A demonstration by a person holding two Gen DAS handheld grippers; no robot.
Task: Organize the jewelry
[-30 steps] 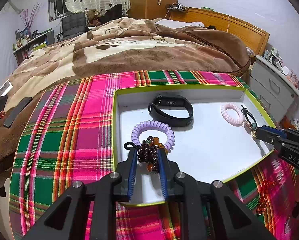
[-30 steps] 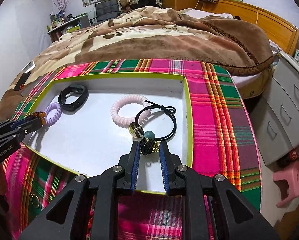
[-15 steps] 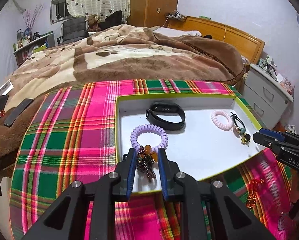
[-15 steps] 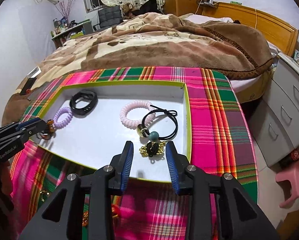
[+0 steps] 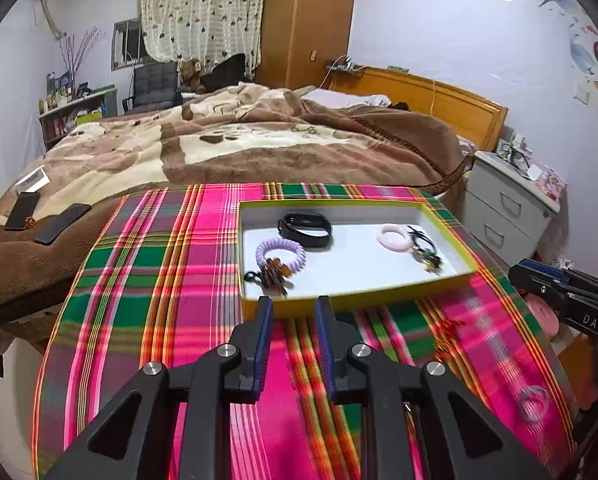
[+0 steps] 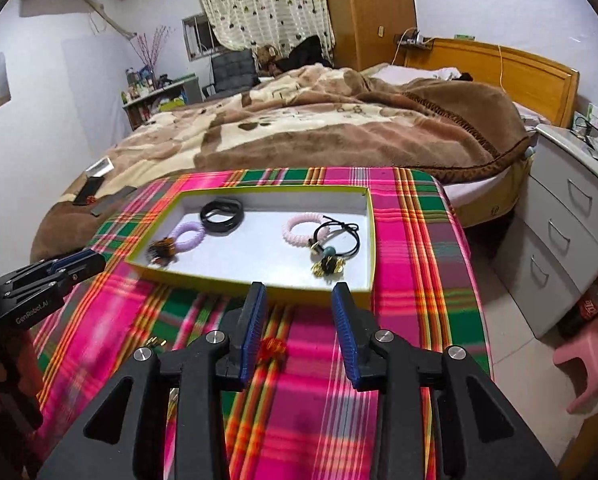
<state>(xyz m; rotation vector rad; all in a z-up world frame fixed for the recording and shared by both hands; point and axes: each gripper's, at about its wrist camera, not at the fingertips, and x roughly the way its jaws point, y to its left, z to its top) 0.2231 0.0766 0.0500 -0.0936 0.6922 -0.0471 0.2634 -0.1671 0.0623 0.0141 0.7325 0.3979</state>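
A yellow-rimmed white tray (image 5: 359,298) (image 6: 259,286) sits on the plaid cloth. In it lie a dark bead bracelet (image 5: 274,276) (image 6: 159,249), a purple coil tie (image 5: 281,254) (image 6: 189,236), a black band (image 5: 305,229) (image 6: 221,214), a pink coil tie (image 5: 393,236) (image 6: 299,231), a black hair tie (image 6: 341,236) and a gold charm (image 5: 431,264) (image 6: 328,266). My left gripper (image 5: 293,306) is open and empty, just short of the tray's near rim. My right gripper (image 6: 299,292) is open and empty, also short of the rim.
On the cloth lie a red ornament (image 6: 271,347), a small gold piece (image 6: 155,342) and a clear ring (image 5: 533,402). A bed with a brown blanket (image 5: 259,148) lies behind. Phones (image 5: 23,210) rest on it. A grey drawer unit (image 6: 567,216) stands right.
Both grippers let go of their pieces, opened and pulled back out of the tray. The bead bracelet and the gold charm now lie in the tray.
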